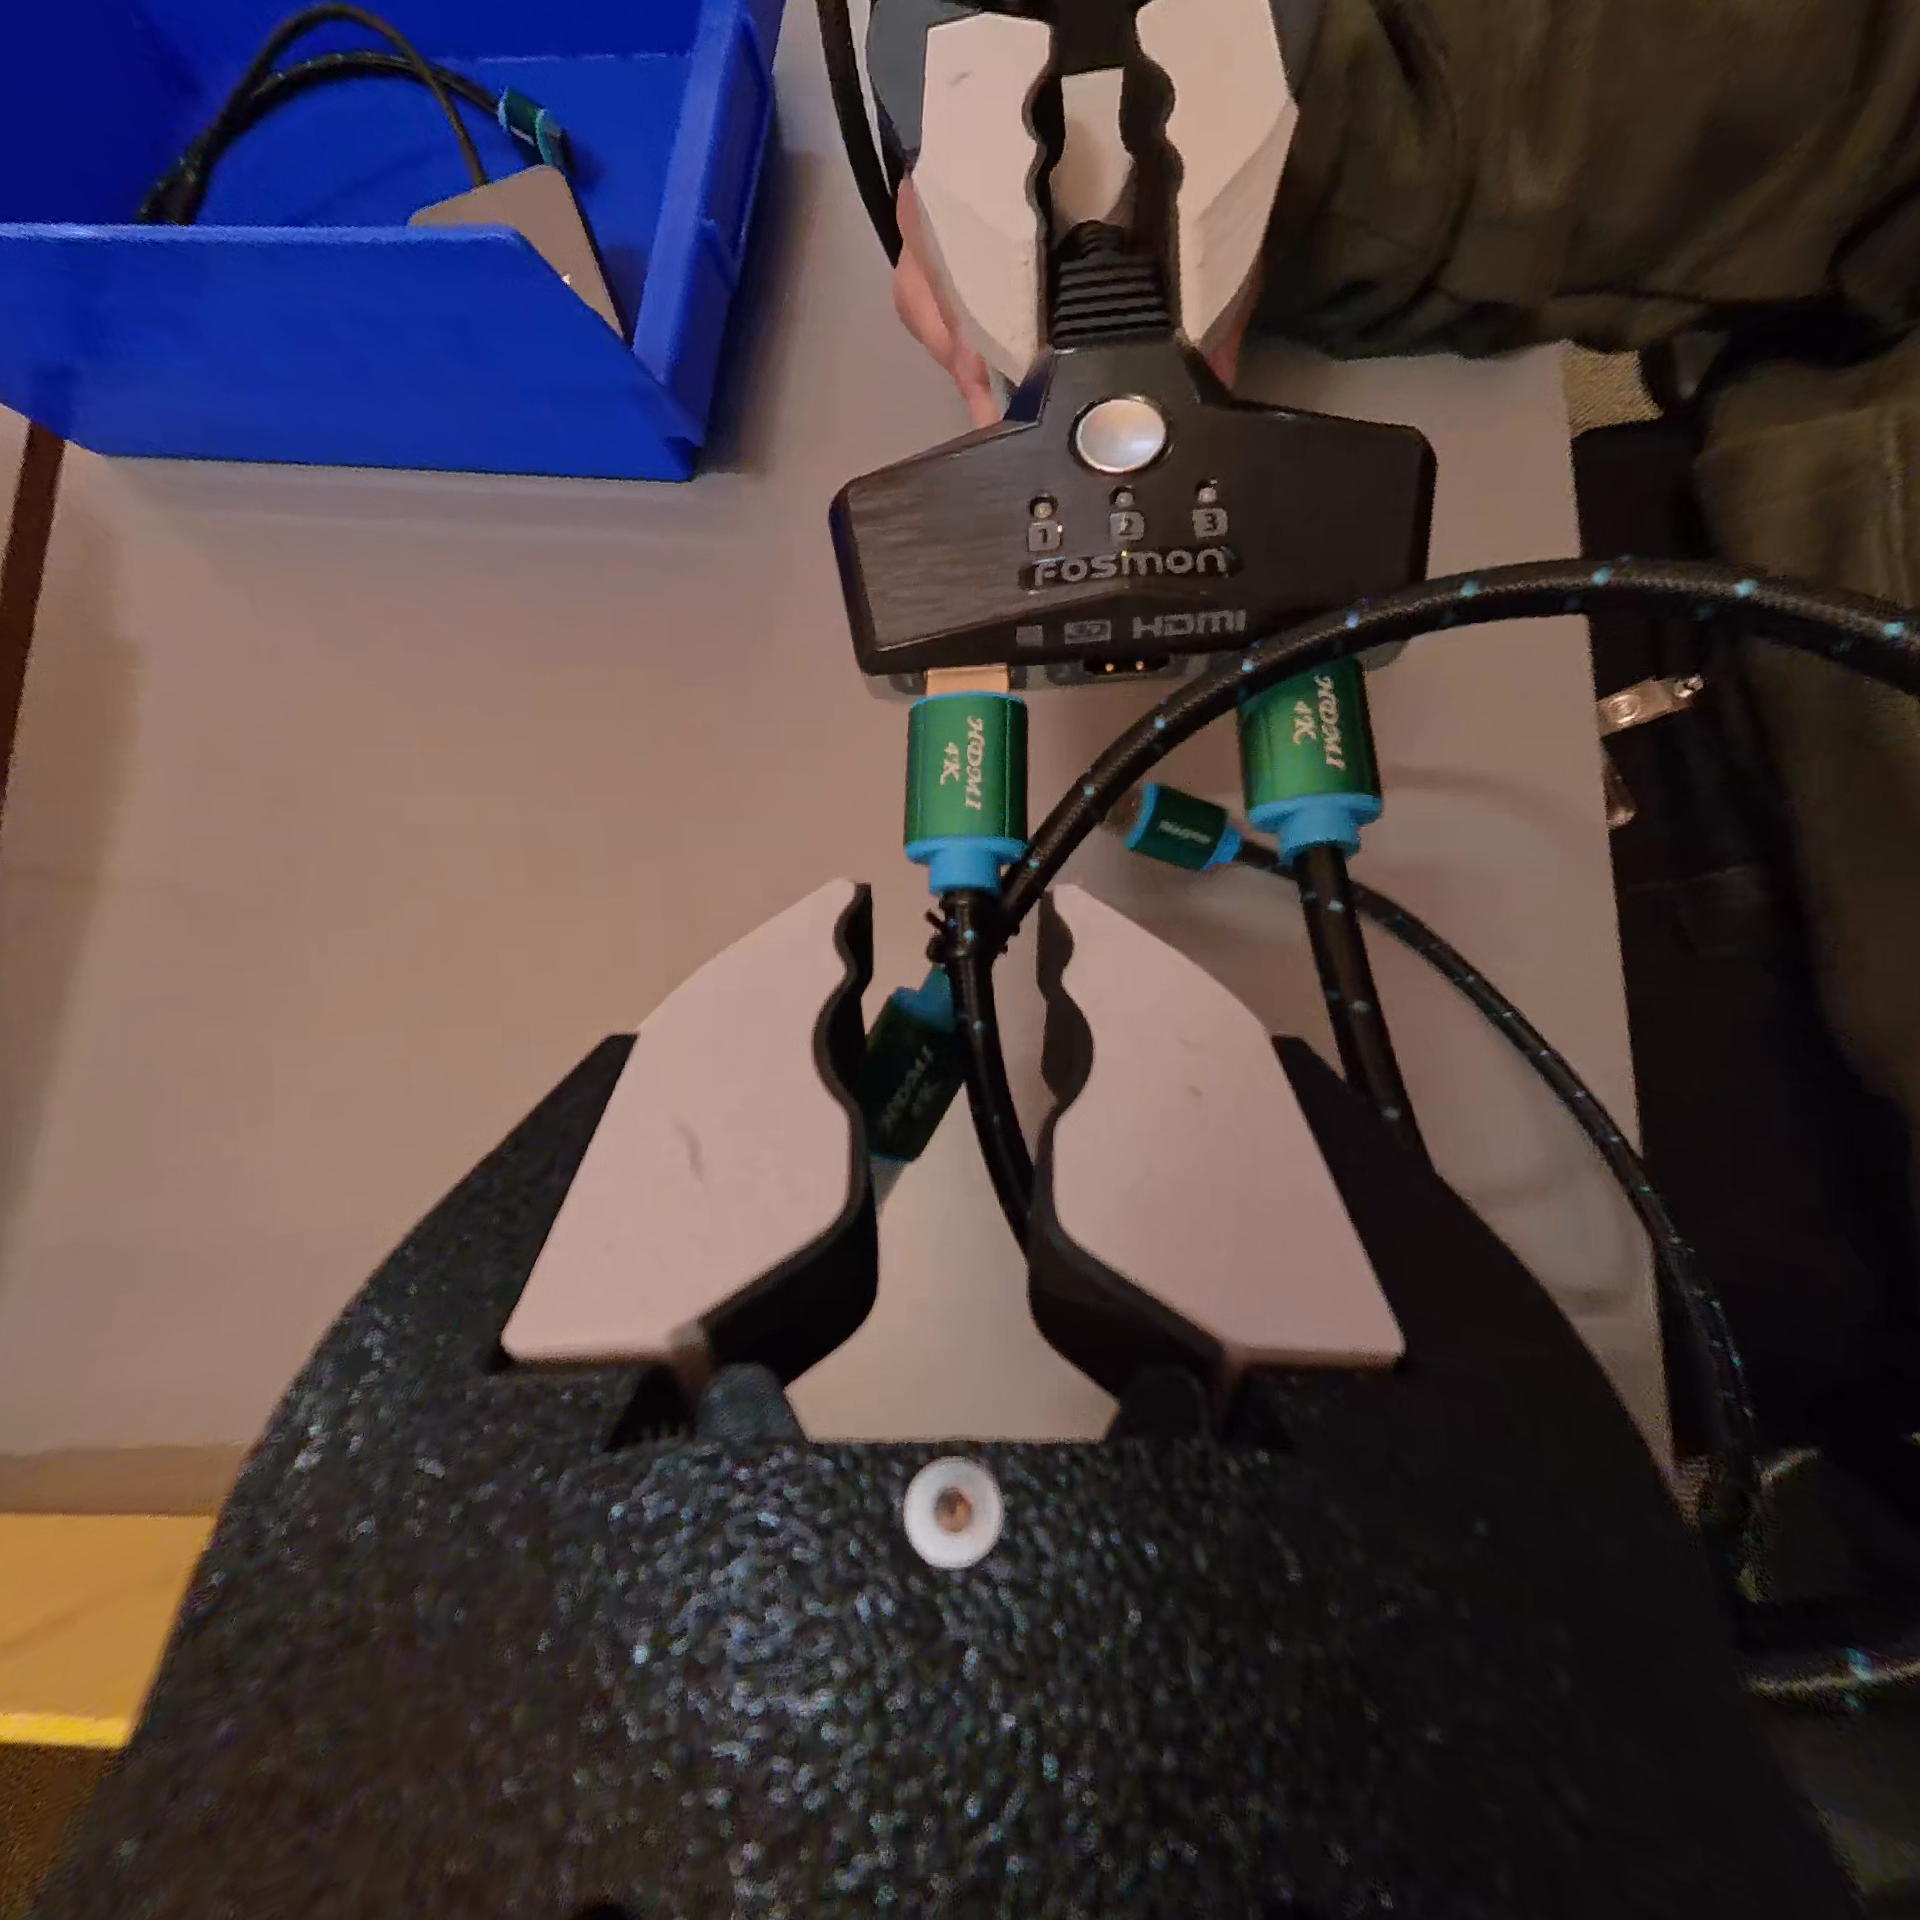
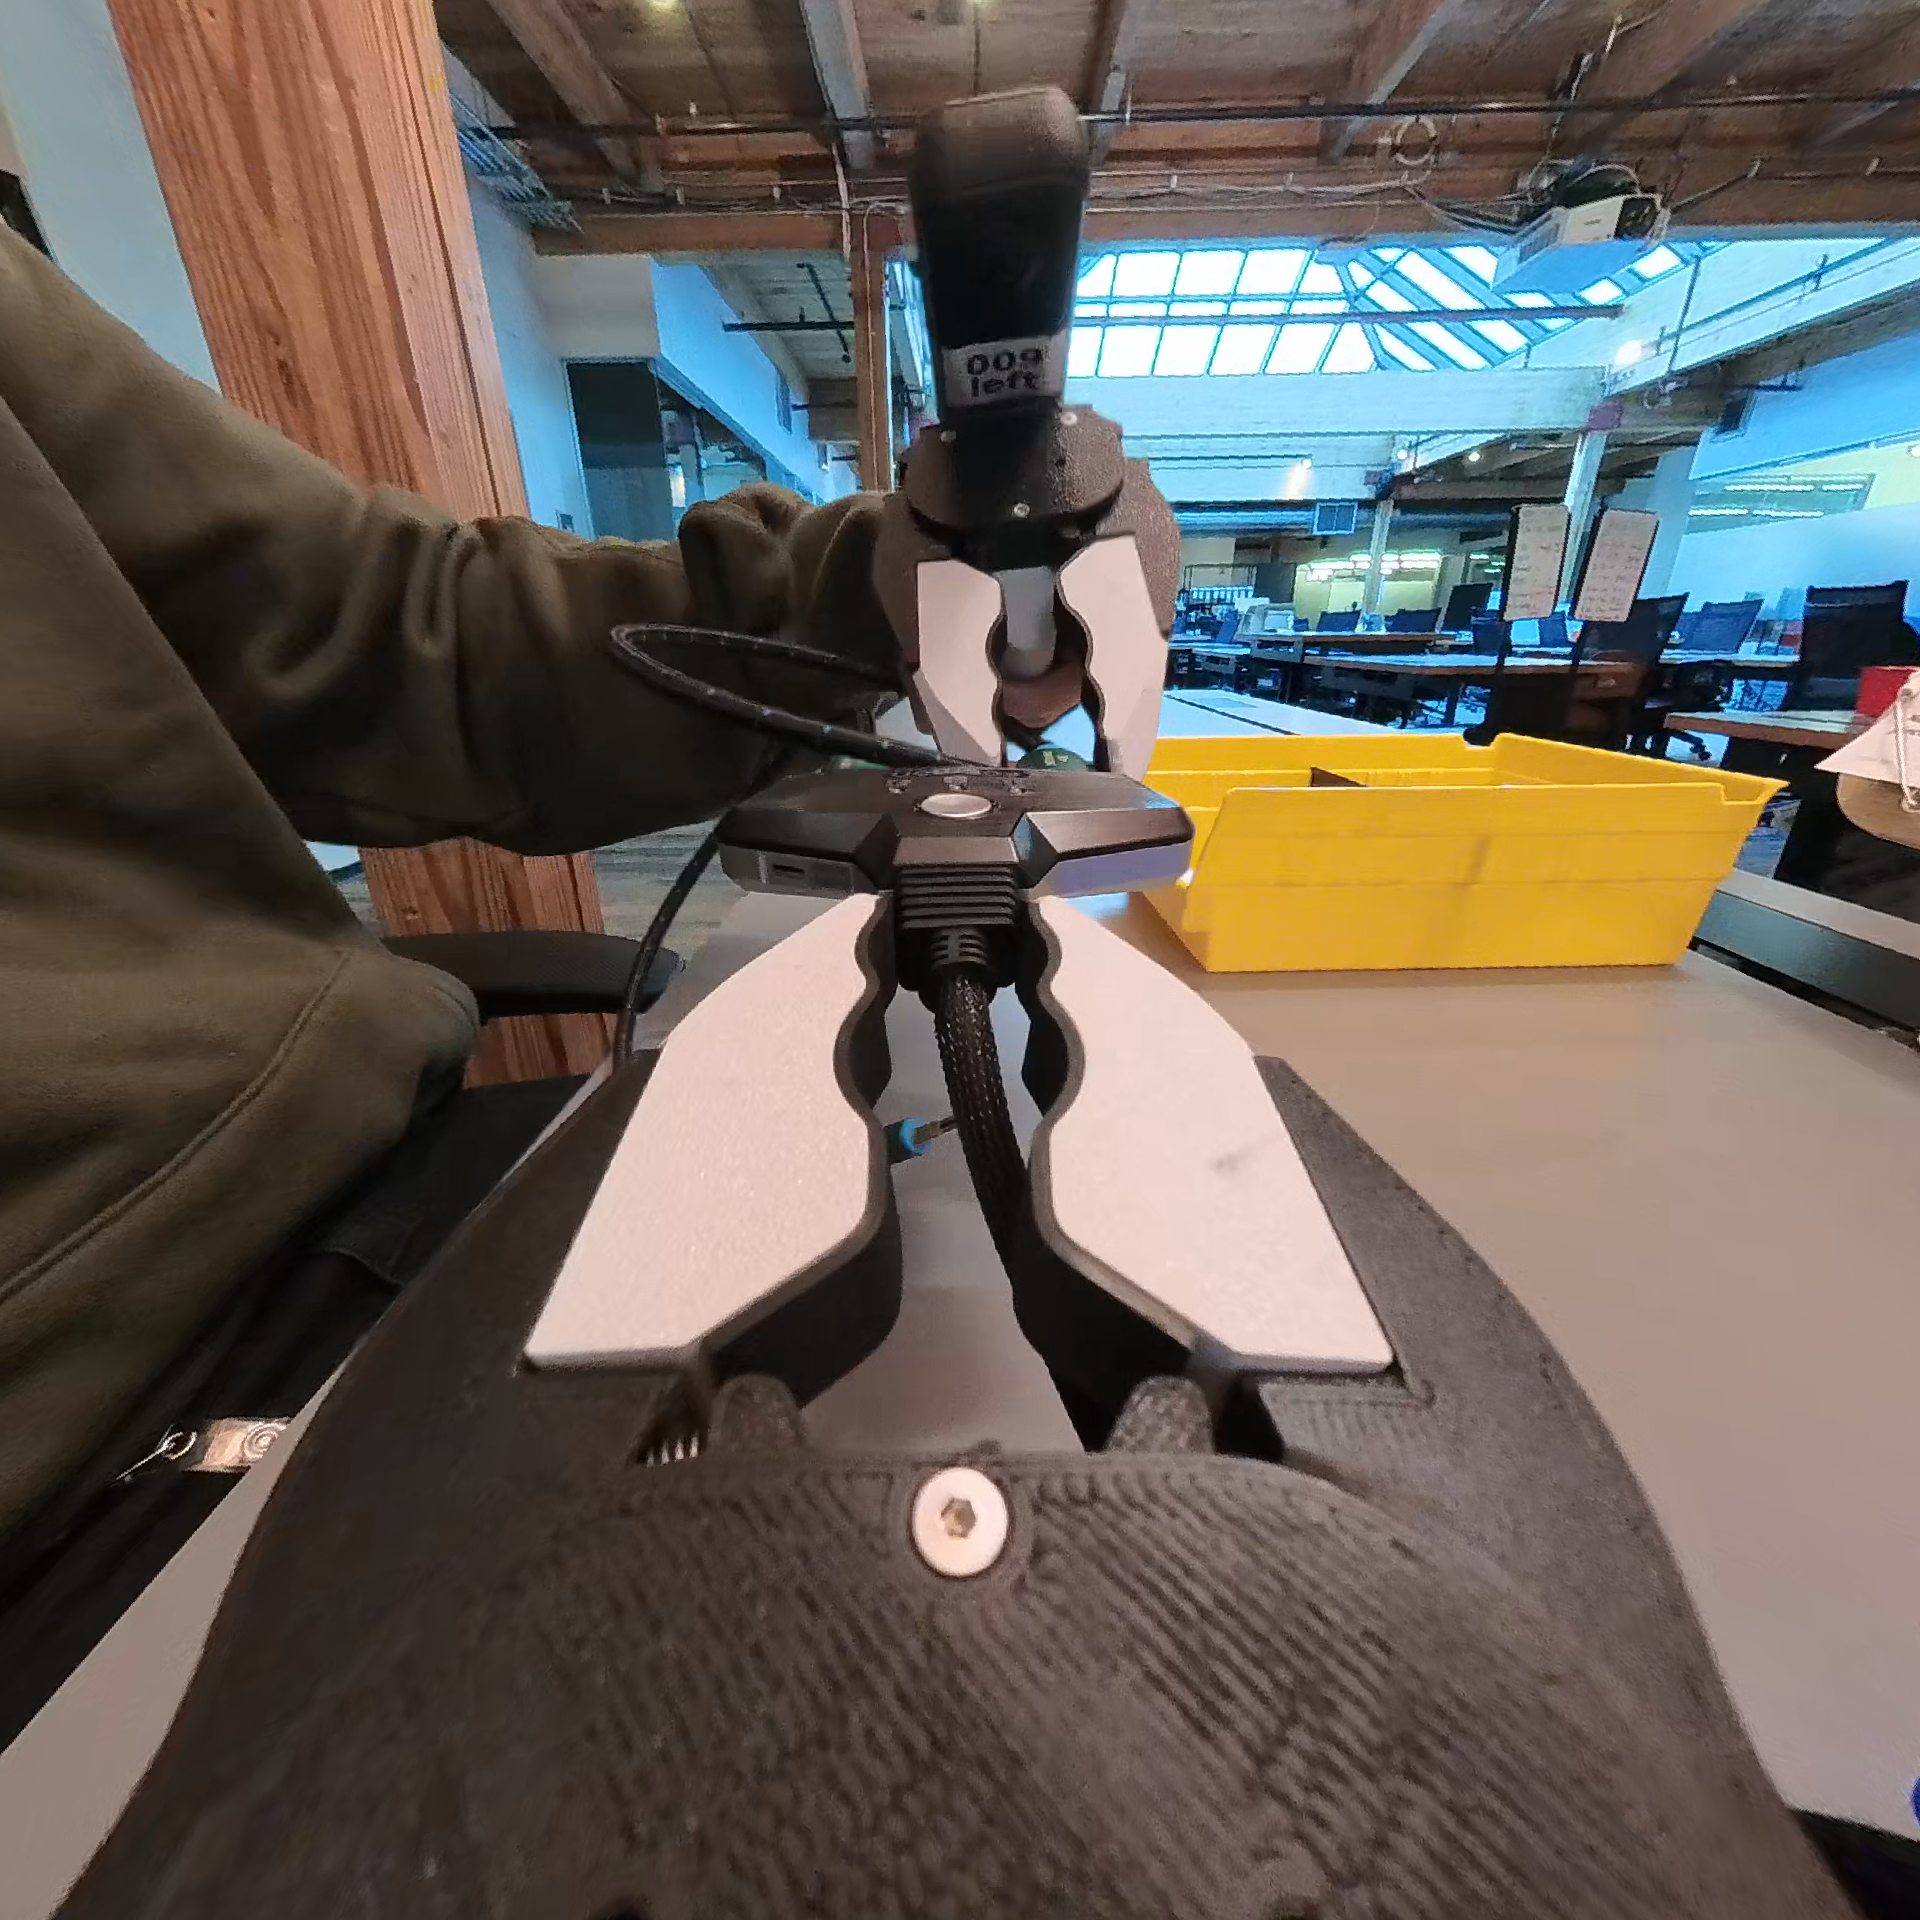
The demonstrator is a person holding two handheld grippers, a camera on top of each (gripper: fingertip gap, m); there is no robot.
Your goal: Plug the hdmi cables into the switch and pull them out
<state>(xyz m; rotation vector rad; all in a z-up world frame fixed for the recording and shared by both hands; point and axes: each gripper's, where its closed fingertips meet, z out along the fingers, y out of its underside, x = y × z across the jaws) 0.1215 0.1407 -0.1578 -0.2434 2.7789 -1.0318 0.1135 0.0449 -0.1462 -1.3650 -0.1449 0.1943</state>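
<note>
The black HDMI switch is held above the grey table. My right gripper is shut on the ribbed cable boot at the switch's back; it also shows in the left wrist view. A green HDMI plug sits partly in the left port, with gold metal showing. A second green plug sits in the right port. The middle port is empty. My left gripper is open, its fingers on either side of the left plug's braided cable just behind the plug.
Two loose green plugs lie on the table under the cables. A blue bin with a cable and a grey card stands at the far left. A yellow bin stands beyond the switch. An olive sleeve is at the right.
</note>
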